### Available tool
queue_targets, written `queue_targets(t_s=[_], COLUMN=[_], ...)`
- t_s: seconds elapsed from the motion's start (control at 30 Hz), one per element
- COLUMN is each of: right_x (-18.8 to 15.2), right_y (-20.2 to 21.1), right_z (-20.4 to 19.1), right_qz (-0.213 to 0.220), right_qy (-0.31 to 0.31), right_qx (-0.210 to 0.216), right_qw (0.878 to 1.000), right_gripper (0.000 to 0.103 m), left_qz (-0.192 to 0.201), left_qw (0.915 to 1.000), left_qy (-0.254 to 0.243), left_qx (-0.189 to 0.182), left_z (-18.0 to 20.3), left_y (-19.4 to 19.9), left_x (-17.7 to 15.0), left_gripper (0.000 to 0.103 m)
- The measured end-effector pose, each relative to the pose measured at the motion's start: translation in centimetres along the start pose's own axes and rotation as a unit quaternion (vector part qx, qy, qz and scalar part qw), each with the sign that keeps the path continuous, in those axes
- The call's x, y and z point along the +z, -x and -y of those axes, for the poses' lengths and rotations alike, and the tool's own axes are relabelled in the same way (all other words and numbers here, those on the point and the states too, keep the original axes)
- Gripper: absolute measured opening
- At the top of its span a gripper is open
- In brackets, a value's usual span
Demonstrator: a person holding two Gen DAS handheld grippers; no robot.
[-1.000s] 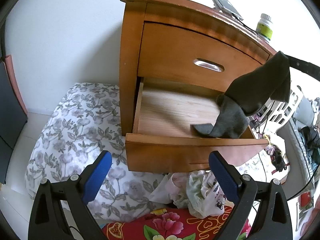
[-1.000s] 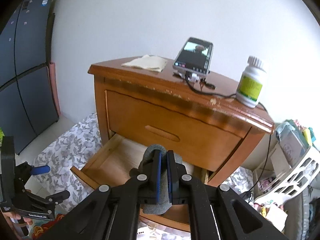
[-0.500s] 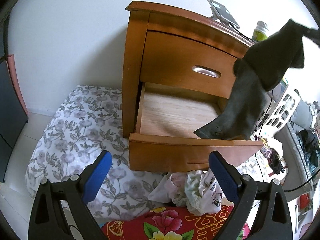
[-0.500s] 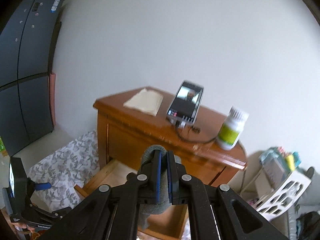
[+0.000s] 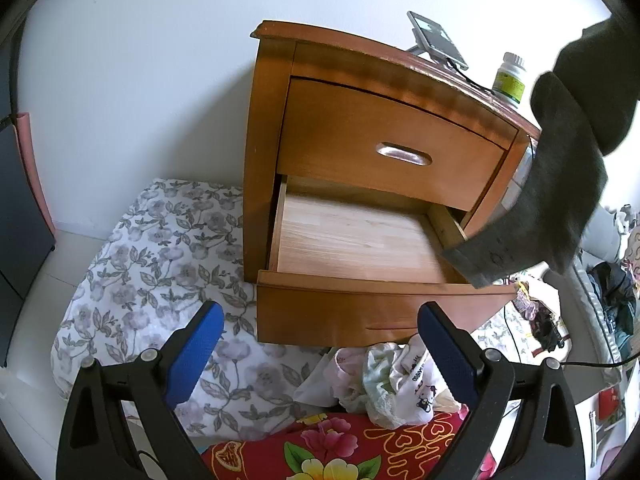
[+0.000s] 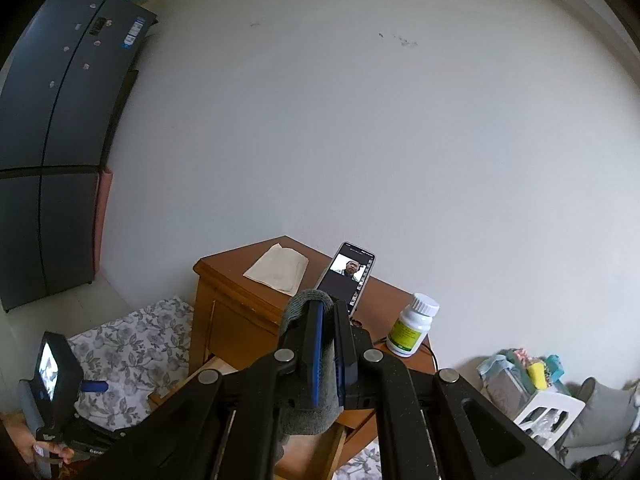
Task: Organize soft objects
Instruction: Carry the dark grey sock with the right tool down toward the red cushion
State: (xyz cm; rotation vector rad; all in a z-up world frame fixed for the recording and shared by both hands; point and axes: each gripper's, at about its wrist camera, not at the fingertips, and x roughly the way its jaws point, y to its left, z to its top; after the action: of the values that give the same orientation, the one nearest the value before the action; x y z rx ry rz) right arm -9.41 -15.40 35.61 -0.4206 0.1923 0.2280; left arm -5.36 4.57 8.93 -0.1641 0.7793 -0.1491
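On the floor nearest the left claw (image 5: 320, 344), whose jaws gape with nothing between them, lies a heap of small clothes (image 5: 384, 376) on a red quilt (image 5: 320, 452). Beyond it the nightstand (image 5: 272, 152) has its bottom drawer (image 5: 352, 240) pulled out and bare. The right claw (image 6: 326, 312) is clenched on a grey sock (image 5: 552, 184), which dangles in the air above the drawer's right corner. A phone (image 6: 348, 276) and bottle (image 6: 412, 332) stand on top.

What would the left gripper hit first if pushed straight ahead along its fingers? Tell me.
Probably the front panel of the open bottom drawer, which sits between the open left gripper fingers. Depth is unclear.
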Motion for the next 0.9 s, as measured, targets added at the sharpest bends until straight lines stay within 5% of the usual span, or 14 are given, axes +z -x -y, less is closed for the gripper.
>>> queue_targets(t_s=[0.37, 0.9], right_x=[-3.9, -13.9], right_y=[0.3, -7.3], right_z=[-2.6, -7.1], right_qz=[-0.056, -0.201], right_qy=[0.035, 0.054], right_qx=[0.02, 0.075], right_qw=[0.998, 0.975], right_gripper=[0.006, 0.006], left_qz=[0.007, -0.011], left_qw=[1.0, 0.9999], left_qy=[0.002, 0.0], left_qx=[0.0, 0.003], left_z=[0.1, -0.2], left_y=[1.0, 0.0], left_x=[-0.4, -0.9], left_gripper=[0.098, 0.098])
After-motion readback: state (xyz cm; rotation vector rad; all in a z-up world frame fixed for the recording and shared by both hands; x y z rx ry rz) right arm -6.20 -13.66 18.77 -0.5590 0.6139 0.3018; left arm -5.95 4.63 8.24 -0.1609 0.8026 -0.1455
